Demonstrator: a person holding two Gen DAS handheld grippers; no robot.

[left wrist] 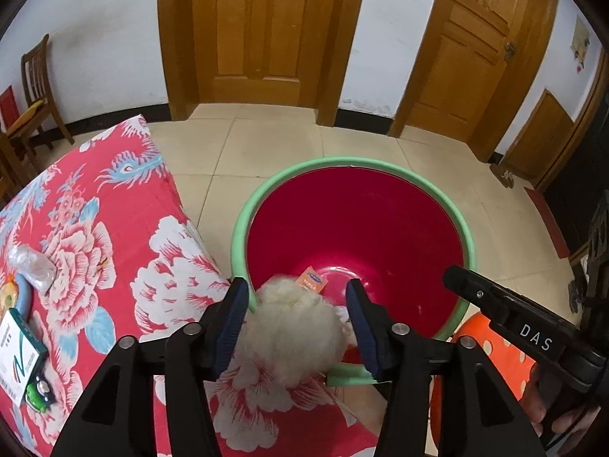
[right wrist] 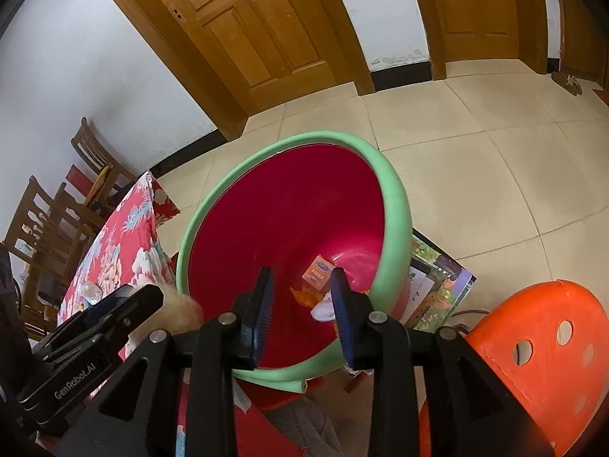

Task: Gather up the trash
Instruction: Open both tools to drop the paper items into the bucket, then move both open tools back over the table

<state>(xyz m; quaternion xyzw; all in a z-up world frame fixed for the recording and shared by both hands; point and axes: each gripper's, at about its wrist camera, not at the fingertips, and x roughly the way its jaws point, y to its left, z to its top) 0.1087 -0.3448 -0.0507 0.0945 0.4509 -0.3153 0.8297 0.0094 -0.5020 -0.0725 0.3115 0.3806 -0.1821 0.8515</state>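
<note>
Two pads flank fluff (left wrist: 289,320), left claw (left wrist: 298,320)

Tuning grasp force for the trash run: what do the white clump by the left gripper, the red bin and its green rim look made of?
White clump: probably cotton or fibre stuffing; fuzzy, wispy outline, matte.
Red bin: likely moulded plastic; smooth wall with soft glossy highlights.
Green rim: looks like a foam tube slipped on; thick, matte, and a cut end shows near the bottom.

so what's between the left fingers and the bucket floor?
In the left wrist view a white fluffy wad sits between the left gripper's open fingers, over the bucket's green rim. Below it, an orange packet lies on the red bucket floor.
</note>
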